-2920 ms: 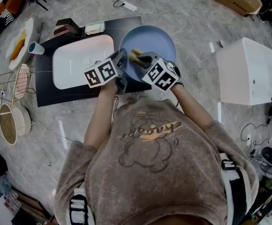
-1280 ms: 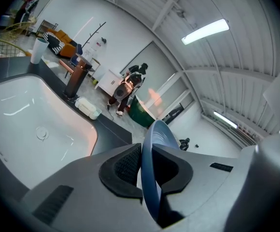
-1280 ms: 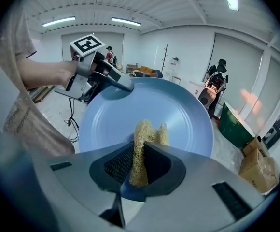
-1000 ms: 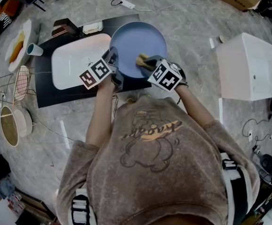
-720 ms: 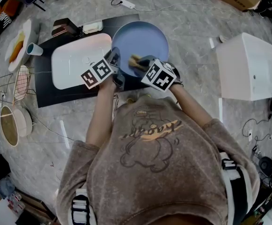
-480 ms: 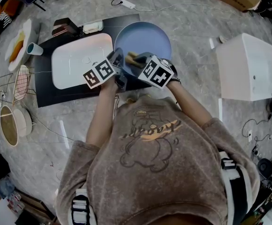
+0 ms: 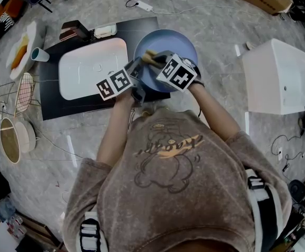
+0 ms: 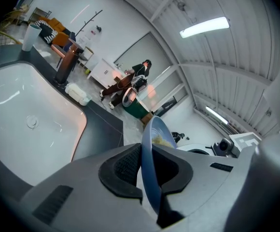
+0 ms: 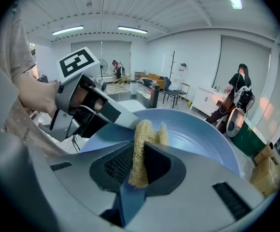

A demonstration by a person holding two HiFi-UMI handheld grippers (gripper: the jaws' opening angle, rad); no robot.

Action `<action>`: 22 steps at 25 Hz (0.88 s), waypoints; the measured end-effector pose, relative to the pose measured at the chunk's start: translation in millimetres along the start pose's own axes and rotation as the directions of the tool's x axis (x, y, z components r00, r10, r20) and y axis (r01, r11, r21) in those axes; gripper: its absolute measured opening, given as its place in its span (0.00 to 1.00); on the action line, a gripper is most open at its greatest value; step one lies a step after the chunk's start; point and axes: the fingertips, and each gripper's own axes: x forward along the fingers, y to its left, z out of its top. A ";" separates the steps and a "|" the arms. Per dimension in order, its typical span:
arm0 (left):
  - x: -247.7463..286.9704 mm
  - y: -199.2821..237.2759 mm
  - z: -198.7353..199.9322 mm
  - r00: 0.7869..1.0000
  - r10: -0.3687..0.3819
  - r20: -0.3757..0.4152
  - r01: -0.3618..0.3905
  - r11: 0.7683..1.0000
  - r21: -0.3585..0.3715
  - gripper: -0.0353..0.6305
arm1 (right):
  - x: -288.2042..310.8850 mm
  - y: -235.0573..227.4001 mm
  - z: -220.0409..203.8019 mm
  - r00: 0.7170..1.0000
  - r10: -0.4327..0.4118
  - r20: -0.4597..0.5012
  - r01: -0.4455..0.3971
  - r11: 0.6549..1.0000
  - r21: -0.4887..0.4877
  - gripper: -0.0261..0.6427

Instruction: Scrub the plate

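Yellow sponge (image 9: 142, 129) is sitting pinched between the right gripper's (image 9: 139, 152) fingers, its tip lying against the blue plate (image 9: 203, 129) just ahead. The left gripper (image 8: 147, 154) is clamping the plate's rim edge-on, with the white sink (image 8: 29, 124) left of those fingers.

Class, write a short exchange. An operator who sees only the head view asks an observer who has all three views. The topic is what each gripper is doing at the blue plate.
Operator: Is the left gripper holding anything?
Observer: Yes. Its jaws are shut on the rim of the plate, clamping it from both faces.
Operator: And the right gripper?
Observer: It is shut on a yellowish, fibrous scrubber, which sticks out past the jaws over the plate's inner face.
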 end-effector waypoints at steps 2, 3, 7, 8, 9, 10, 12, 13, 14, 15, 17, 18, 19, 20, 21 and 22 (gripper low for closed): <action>1.3 -4.5 -4.5 1.000 -0.010 -0.015 0.010 1.000 0.006 0.12 | -0.3 -4.9 3.7 1.000 -0.012 0.001 0.012 1.000 -0.010 0.13; 2.1 -6.9 -7.3 1.000 -0.014 -0.022 0.014 1.000 0.007 0.12 | -0.4 -7.2 5.5 1.000 -0.018 -0.001 0.018 1.000 -0.018 0.13; 5.4 -13.8 -15.9 0.999 -0.022 -0.040 0.022 1.000 0.001 0.12 | -1.3 -17.0 10.4 0.999 -0.040 -0.012 0.039 0.998 -0.059 0.13; 5.8 -14.1 -16.1 0.999 -0.021 -0.041 0.021 1.000 0.002 0.12 | -1.5 -20.6 11.7 0.999 -0.047 -0.012 0.046 0.996 -0.071 0.13; 5.8 -14.3 -16.0 0.999 -0.019 -0.041 0.020 1.000 0.006 0.11 | -2.2 -24.6 12.6 0.998 -0.056 -0.011 0.055 0.995 -0.079 0.13; 5.4 -14.7 -15.8 0.999 -0.018 -0.043 0.019 1.000 0.011 0.11 | -3.7 -29.0 12.6 0.998 -0.068 -0.012 0.066 0.995 -0.081 0.13; 4.2 -15.6 -15.7 0.999 -0.017 -0.047 0.018 1.000 0.020 0.11 | -7.6 -39.4 11.9 0.995 -0.094 -0.017 0.092 0.993 -0.077 0.13; 3.6 -15.5 -15.5 0.999 -0.017 -0.048 0.018 1.000 0.023 0.11 | -9.1 -45.1 11.0 0.994 -0.107 -0.020 0.105 0.992 -0.073 0.13; 3.0 -15.0 -15.3 0.999 -0.016 -0.049 0.018 1.000 0.025 0.11 | -10.5 -50.9 9.7 0.992 -0.120 -0.024 0.118 0.991 -0.068 0.13; 2.5 -14.6 -15.2 0.999 -0.016 -0.049 0.017 1.000 0.025 0.11 | -11.9 -56.8 8.0 0.991 -0.133 -0.029 0.131 0.989 -0.063 0.13; 1.5 -13.9 -15.0 0.999 -0.015 -0.049 0.016 1.000 0.026 0.11 | -15.1 -67.7 3.8 0.987 -0.156 -0.038 0.154 0.987 -0.055 0.13; 1.0 -13.4 -14.8 0.999 -0.013 -0.047 0.014 0.999 0.028 0.11 | -16.7 -72.6 1.2 0.985 -0.167 -0.042 0.165 0.985 -0.050 0.13; 0.6 -12.7 -14.4 0.999 -0.010 -0.045 0.012 0.999 0.032 0.11 | -18.1 -77.4 -1.9 0.983 -0.179 -0.047 0.177 0.983 -0.046 0.13; 0.3 -11.9 -13.7 0.999 -0.007 -0.042 0.008 0.999 0.037 0.11 | -19.7 -82.3 -5.5 0.980 -0.191 -0.053 0.189 0.981 -0.041 0.13; 0.0 -10.7 -12.5 0.999 -0.002 -0.038 0.003 0.999 0.042 0.11 | -21.2 -87.2 -9.3 0.977 -0.203 -0.060 0.201 0.979 -0.034 0.13; -0.4 -9.3 -10.4 0.999 0.005 -0.032 -0.003 0.999 0.047 0.11 | -22.6 -92.0 -13.1 0.974 -0.214 -0.069 0.213 0.977 -0.028 0.13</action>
